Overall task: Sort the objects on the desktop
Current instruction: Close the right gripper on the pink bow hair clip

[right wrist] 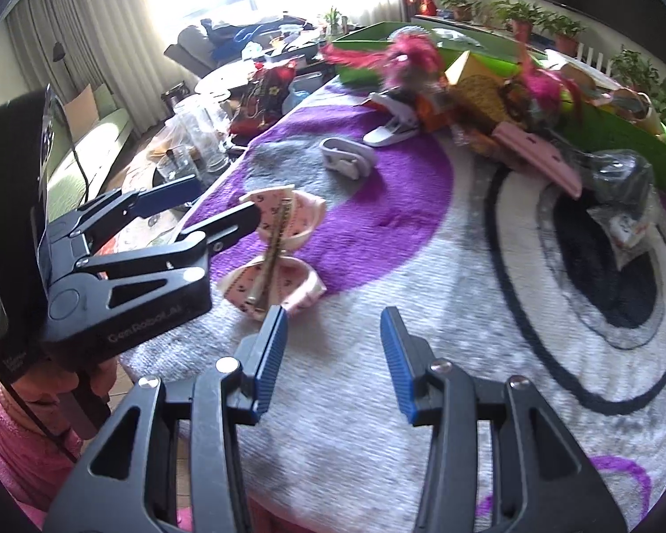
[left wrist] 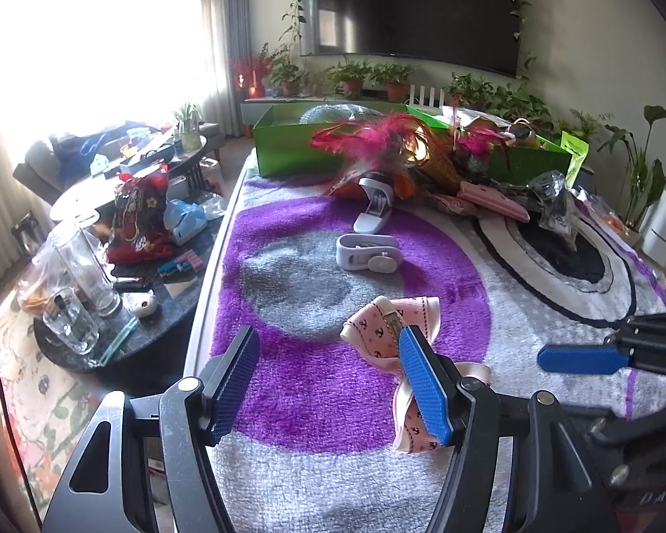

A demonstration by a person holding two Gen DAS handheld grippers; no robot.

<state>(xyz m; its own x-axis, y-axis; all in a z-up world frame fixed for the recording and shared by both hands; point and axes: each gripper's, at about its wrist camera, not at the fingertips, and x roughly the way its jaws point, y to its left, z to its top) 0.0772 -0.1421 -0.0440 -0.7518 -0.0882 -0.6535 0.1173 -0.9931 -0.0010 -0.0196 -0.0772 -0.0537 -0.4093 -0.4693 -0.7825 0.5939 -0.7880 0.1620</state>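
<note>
**Two open grippers over a pink bow on the purple rug**

From the left wrist camera we look along the left gripper [left wrist: 328, 382], whose blue-padded jaws stand wide apart with nothing clamped between them. The pink ribbon bow [left wrist: 393, 324] lies on the purple and grey rug [left wrist: 315, 382]; the right-hand finger [left wrist: 424, 384] of this gripper covers part of it, but we cannot tell whether the pad touches the ribbon. Farther up the rug lie a white clip [left wrist: 368, 253] and, beyond it, a white stapler-like tool [left wrist: 375, 204], then a heap of pink feathers [left wrist: 377, 137] in front of a green box [left wrist: 284, 146]. A pink case [left wrist: 495, 202] lies to the right of the heap. The right gripper's blue pad [left wrist: 577, 357] comes in from the right edge.

From the right wrist camera we see the right gripper [right wrist: 333, 357] with its jaws apart and only bare rug [right wrist: 422, 266] between them. The bow [right wrist: 279, 248] lies just ahead of its left finger, its metal clasp facing up. The left gripper [right wrist: 224, 204] reaches in from the left, one dark finger [right wrist: 226, 224] right at the bow's upper loop, the other off to the side of it. The white clip [right wrist: 348, 155] and green box [right wrist: 364, 44] lie beyond.
</note>
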